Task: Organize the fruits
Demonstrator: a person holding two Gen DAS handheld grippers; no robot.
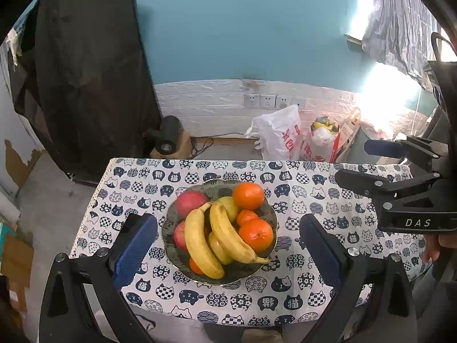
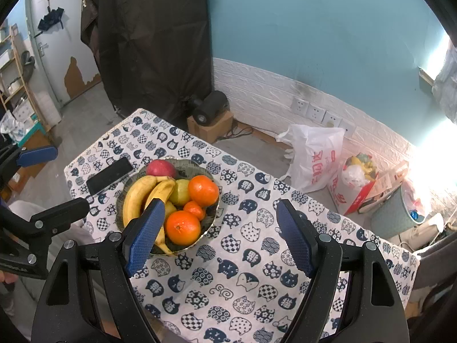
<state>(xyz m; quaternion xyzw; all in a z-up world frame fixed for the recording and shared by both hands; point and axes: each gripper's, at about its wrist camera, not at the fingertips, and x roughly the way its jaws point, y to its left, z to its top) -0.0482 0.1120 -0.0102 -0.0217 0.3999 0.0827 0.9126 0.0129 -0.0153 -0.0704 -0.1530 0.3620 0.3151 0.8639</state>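
Observation:
A dark patterned bowl (image 1: 217,185) (image 2: 185,168) stands on the cat-print tablecloth (image 1: 285,285) (image 2: 242,285). It holds two bananas (image 1: 200,243) (image 2: 135,197), several oranges (image 1: 248,195) (image 2: 182,227), red apples (image 1: 190,201) (image 2: 160,168) and a green fruit (image 1: 230,207) (image 2: 180,193). My left gripper (image 1: 225,220) (image 2: 71,177) hovers open in front of the bowl, its fingers framing it without touching. My right gripper (image 2: 220,208) (image 1: 354,163) is open too, to the right of the bowl, with only cloth between its fingers. Its left pad (image 2: 145,234) hides part of a banana.
A black phone (image 2: 110,175) lies on the cloth left of the bowl. Behind the table, white plastic bags (image 1: 280,134) (image 2: 317,157) and a bin (image 2: 391,217) stand on the floor. A black cylinder on a cardboard box (image 2: 210,114) sits by a black-draped stand (image 1: 91,85).

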